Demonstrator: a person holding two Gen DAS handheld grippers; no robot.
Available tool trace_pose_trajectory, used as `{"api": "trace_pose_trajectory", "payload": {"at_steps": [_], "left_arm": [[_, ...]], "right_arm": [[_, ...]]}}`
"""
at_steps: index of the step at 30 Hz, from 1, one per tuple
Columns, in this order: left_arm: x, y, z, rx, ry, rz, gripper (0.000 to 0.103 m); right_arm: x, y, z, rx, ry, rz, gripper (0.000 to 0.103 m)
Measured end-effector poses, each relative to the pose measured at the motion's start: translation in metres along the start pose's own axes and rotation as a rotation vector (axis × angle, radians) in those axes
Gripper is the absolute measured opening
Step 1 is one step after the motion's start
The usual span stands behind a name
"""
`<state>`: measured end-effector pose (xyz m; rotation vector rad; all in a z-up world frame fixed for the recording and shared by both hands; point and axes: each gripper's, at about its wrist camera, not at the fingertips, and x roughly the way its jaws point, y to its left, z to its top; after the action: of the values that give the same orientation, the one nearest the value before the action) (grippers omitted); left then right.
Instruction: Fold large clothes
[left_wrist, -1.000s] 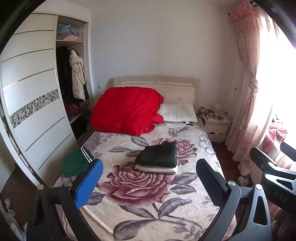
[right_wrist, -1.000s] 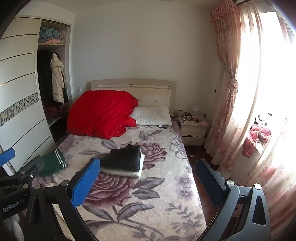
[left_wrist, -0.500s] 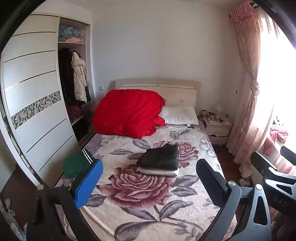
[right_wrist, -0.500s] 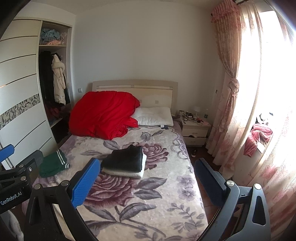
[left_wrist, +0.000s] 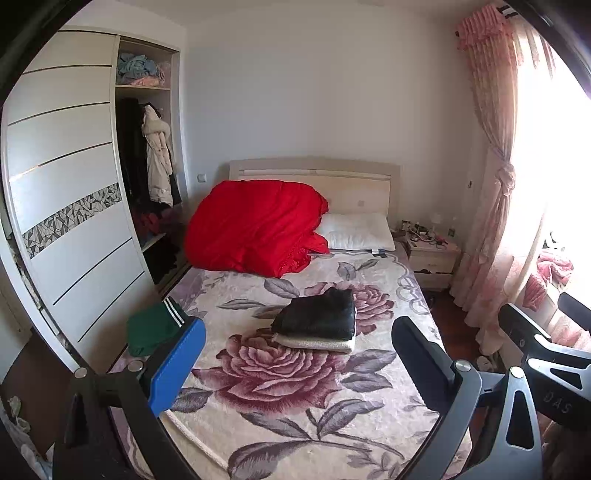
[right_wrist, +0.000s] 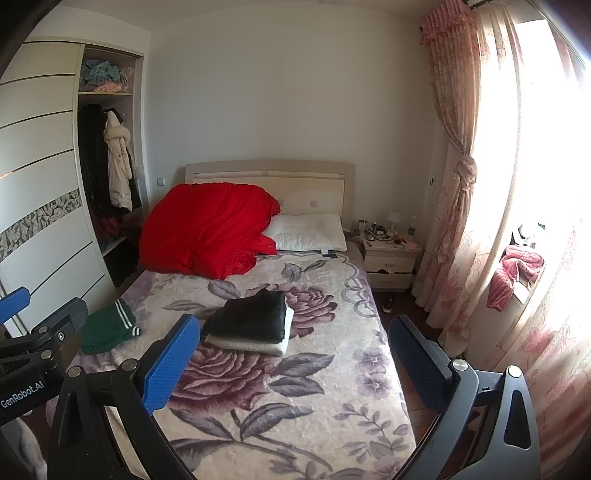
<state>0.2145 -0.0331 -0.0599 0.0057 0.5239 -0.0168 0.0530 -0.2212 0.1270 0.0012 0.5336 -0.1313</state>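
Observation:
A folded black garment (left_wrist: 317, 314) lies on a folded white one (left_wrist: 314, 343) in the middle of the flowered bed (left_wrist: 295, 413); both show in the right wrist view too, black (right_wrist: 251, 315) on white (right_wrist: 255, 345). A green garment with white stripes (left_wrist: 151, 326) (right_wrist: 107, 326) lies crumpled at the bed's left edge. My left gripper (left_wrist: 295, 365) and my right gripper (right_wrist: 291, 365) are both open and empty, held above the foot of the bed, well short of the clothes.
A red quilt (left_wrist: 255, 227) and white pillow (left_wrist: 358, 230) lie at the headboard. A white wardrobe (left_wrist: 70, 206) with hanging coats stands left. A cluttered nightstand (left_wrist: 432, 254) and pink curtains (left_wrist: 491, 206) stand right, with pink cloth (right_wrist: 517, 269) on the sill.
Both grippers have drawn back and tilted up a little, so the bed and clothes sit lower in view. The clothes have not moved.

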Motion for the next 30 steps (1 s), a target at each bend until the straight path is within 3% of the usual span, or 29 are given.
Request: {"api": "trace_pose_trajectory", "payload": {"at_steps": [30], "left_arm": [[-0.010,0.003,0.001,-0.006,-0.017,0.014,0.103]], "right_arm": [[-0.011,0.018,-0.008,0.004,-0.003,0.000,0.103]]}}
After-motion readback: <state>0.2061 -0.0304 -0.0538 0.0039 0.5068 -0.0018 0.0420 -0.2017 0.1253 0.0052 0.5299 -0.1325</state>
